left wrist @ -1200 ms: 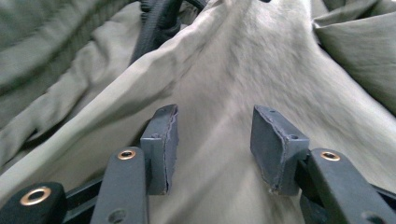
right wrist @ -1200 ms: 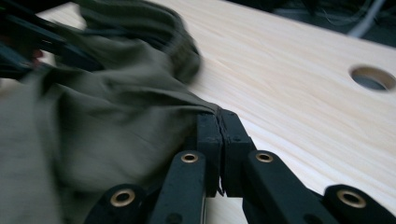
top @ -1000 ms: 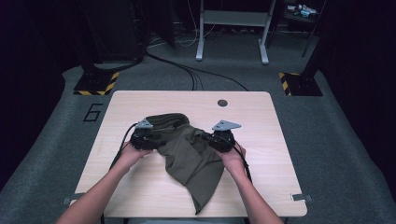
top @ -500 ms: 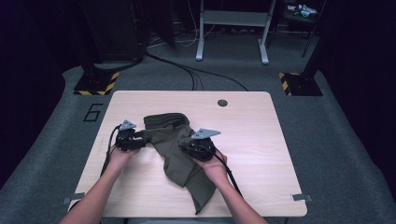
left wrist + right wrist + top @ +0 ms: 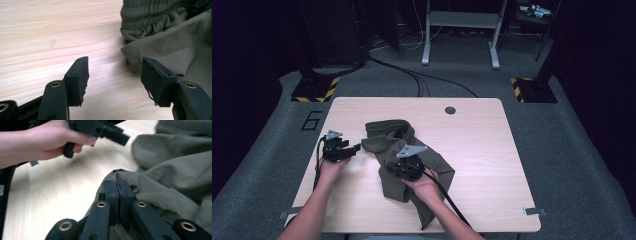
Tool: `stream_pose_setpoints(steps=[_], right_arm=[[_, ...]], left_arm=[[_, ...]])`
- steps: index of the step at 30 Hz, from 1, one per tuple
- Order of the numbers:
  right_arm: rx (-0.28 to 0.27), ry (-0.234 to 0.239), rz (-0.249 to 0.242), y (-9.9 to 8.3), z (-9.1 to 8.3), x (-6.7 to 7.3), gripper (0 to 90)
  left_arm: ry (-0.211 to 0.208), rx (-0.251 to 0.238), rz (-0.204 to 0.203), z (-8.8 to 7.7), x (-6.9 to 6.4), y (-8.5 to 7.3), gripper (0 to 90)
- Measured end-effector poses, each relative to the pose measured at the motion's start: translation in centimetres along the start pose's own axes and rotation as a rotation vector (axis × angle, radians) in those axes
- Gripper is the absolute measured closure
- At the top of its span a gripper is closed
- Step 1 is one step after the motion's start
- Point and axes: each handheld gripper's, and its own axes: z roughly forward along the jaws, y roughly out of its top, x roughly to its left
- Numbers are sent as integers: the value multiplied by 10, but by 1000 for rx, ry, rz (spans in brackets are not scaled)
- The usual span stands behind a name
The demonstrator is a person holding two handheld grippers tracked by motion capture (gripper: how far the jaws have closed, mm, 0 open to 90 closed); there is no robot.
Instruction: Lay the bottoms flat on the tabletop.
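A "6" (image 5: 312, 120) is marked on the grey carpet (image 5: 562, 165) left of the pale wooden table (image 5: 482, 150). The left gripper (image 5: 353, 148) has just been opening; its jaws stand spread over bare wood, just beside the olive garment (image 5: 432, 165) crumpled mid-table. The right gripper (image 5: 117, 185) pinches a fold of that cloth. Behind, a dark room with cables (image 5: 412, 77) and a metal stand (image 5: 462, 30).
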Motion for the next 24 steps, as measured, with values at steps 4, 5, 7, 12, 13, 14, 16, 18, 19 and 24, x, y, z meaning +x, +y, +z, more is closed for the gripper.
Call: stream_pose_setpoints(steps=[4, 5, 7, 12, 13, 14, 16, 18, 19, 24], right_arm=[[23, 38, -19, -6, 18, 16, 877], [27, 46, -23, -7, 21, 19, 876], [37, 59, -34, -10, 28, 25, 876], [78, 83, -81, -15, 45, 38, 876], [88, 93, -88, -15, 49, 41, 876], [94, 99, -86, -16, 52, 44, 875], [102, 107, -105, -16, 57, 50, 875], [107, 113, -113, -16, 59, 52, 876], [111, 117, -123, -16, 64, 56, 875], [136, 132, -142, -17, 75, 64, 872]], left_arm=[[7, 1, 16, -1, 1, 0, 384], [7, 1, 16, -1, 1, 0, 383], [9, -5, 11, -1, 3, -1, 382], [21, -18, -1, -3, 7, -1, 383], [21, -18, -1, -3, 7, -1, 384], [26, -20, 0, -4, 7, -1, 385], [30, -13, -1, -4, 9, -2, 385], [30, -12, -8, -4, 9, -2, 384], [24, 1, -5, -5, 10, -1, 384], [27, -6, -22, -5, 13, -2, 384]])
